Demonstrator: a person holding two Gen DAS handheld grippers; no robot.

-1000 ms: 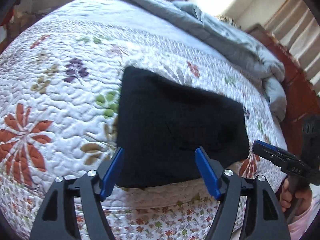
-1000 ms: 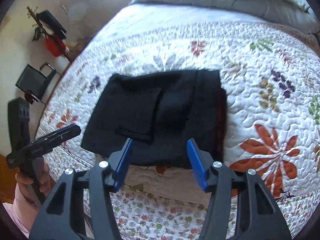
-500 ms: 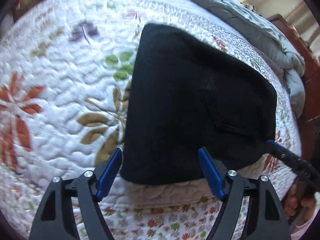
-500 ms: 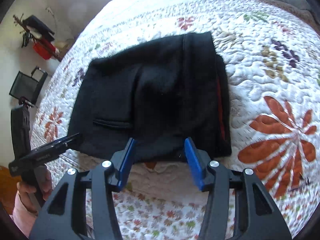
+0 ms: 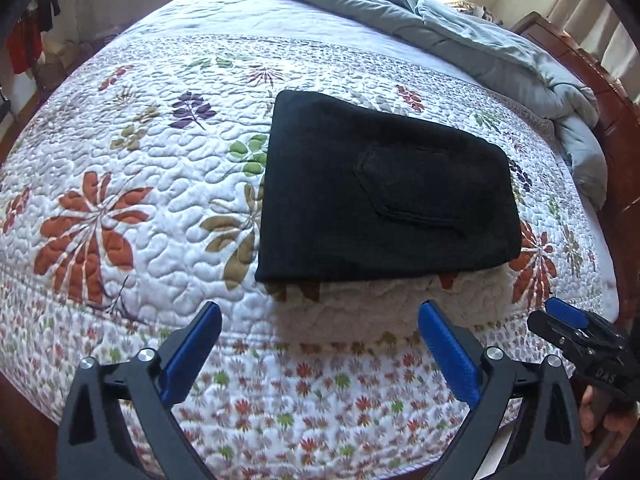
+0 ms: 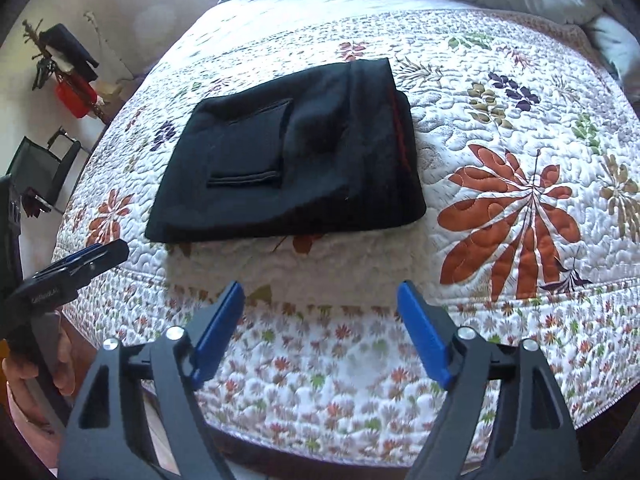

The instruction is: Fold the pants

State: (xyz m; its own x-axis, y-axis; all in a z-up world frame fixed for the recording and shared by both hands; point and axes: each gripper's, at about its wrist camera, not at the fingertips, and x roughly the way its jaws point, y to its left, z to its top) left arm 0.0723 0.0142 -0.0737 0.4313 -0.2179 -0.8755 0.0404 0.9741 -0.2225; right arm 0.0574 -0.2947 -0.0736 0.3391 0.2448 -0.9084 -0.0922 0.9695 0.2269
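Two grippers opening, empty, left gripper [image 5: 320, 350], right gripper [image 6: 320, 326], folded pants [image 5: 384, 200] apart

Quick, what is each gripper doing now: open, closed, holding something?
Left gripper: jaws opening, nothing between them; the folded black pants lie beyond.
Right gripper: jaws opening, also empty.

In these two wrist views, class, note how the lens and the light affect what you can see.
Left wrist view: fisheye bulges the quilt; window glare top right; black pants show only a faint pocket. Right wrist view: same bulge, sharp focus, shadow beneath the pants, dark corners.
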